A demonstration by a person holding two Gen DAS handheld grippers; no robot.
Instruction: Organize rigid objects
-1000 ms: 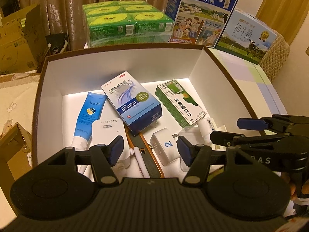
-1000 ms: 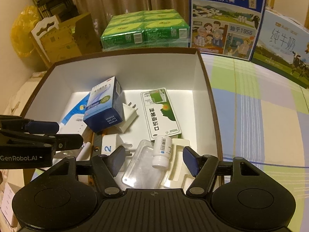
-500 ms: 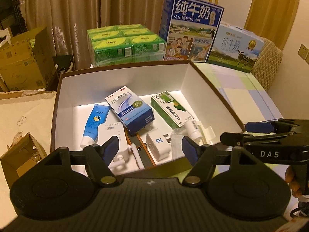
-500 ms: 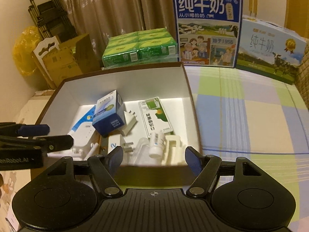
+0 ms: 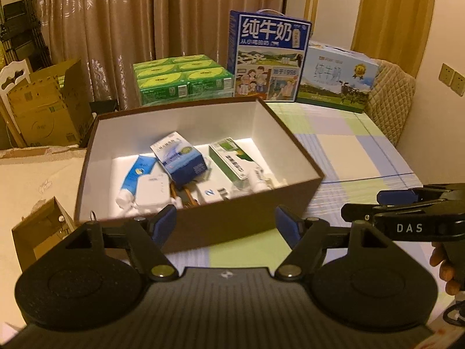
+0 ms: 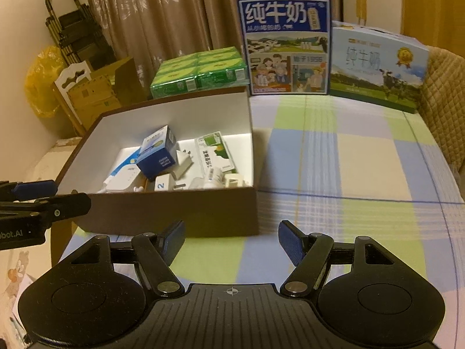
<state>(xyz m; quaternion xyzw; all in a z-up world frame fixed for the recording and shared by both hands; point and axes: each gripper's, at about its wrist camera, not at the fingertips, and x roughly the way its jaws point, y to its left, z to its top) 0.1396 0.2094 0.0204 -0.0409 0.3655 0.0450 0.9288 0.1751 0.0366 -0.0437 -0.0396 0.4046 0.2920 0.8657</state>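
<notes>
Brown box (image 6: 174, 212) rim beside bare tablecloth (image 6: 348, 174)

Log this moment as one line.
left tool: open, empty | right tool: open, empty | box: on table, holds items | both tools outside box

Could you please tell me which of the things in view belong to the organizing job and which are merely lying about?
Part of the job:
brown box
blue carton
green carton
blue tube
white adapter

Lying about:
blue milk case
pale milk case
green packs
cardboard boxes
</notes>
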